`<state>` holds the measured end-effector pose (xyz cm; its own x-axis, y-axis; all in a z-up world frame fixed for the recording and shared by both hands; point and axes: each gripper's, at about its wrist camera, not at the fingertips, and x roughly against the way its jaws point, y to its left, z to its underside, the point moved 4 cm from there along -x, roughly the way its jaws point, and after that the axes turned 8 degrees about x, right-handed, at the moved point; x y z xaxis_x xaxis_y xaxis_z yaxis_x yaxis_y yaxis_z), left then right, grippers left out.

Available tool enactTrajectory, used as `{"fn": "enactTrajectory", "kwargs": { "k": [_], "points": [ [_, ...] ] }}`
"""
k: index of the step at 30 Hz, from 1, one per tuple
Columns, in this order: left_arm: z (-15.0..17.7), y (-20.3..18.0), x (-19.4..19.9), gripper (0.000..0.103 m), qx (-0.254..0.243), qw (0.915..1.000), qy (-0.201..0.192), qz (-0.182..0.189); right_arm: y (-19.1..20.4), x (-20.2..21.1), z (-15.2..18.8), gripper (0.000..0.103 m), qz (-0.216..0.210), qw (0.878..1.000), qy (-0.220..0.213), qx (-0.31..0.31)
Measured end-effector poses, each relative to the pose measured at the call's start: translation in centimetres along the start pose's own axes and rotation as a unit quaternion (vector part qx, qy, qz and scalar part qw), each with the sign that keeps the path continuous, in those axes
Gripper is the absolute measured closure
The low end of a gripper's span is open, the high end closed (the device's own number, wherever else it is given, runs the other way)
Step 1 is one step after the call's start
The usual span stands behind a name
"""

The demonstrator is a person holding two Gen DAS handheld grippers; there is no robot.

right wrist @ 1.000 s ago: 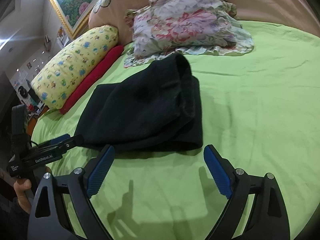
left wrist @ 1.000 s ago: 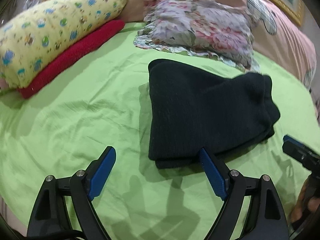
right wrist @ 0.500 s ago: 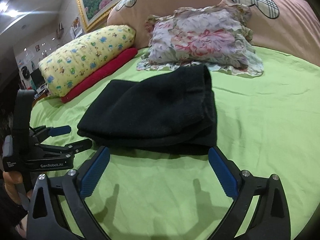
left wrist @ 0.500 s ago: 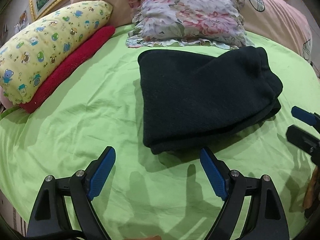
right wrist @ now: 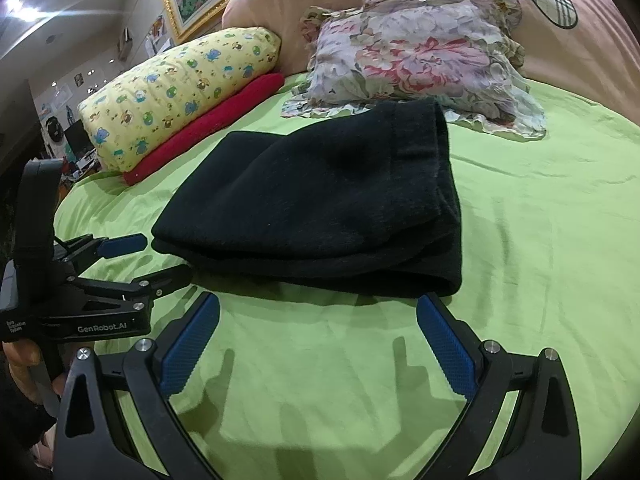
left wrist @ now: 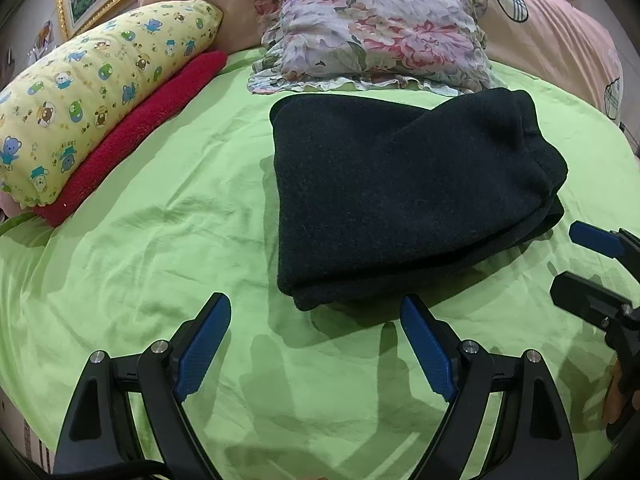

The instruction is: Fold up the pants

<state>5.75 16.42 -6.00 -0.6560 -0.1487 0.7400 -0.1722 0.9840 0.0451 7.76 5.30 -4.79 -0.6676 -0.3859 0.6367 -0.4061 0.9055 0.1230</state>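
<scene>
The black pants [left wrist: 404, 196] lie folded in a thick stack on the green bed sheet [left wrist: 152, 240], also seen in the right wrist view [right wrist: 320, 200]. My left gripper [left wrist: 316, 312] is open and empty, held just in front of the stack's near left corner. My right gripper [right wrist: 320, 312] is open and empty, held just in front of the stack's near edge. The left gripper also shows at the left of the right wrist view [right wrist: 160, 258], and the right gripper at the right edge of the left wrist view [left wrist: 580, 264].
A floral pillow [left wrist: 372, 40] lies behind the pants. A yellow printed pillow [left wrist: 92, 88] rests on a red towel [left wrist: 152, 120] at the left. A pink headboard cushion [left wrist: 552, 24] rises at the back.
Both grippers have pulled back and lifted slightly from the folded pants, so the stack sits further from the fingertips. The pants have not moved.
</scene>
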Motion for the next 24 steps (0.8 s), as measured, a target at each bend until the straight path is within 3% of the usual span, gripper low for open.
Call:
{"fn": "enactTrajectory", "kwargs": {
  "k": [24],
  "points": [
    [-0.35, -0.14, 0.22, 0.016, 0.0, 1.0, -0.007, 0.006, 0.13, -0.57, 0.26, 0.004, -0.008, 1.0, 0.009, -0.001]
  ]
}}
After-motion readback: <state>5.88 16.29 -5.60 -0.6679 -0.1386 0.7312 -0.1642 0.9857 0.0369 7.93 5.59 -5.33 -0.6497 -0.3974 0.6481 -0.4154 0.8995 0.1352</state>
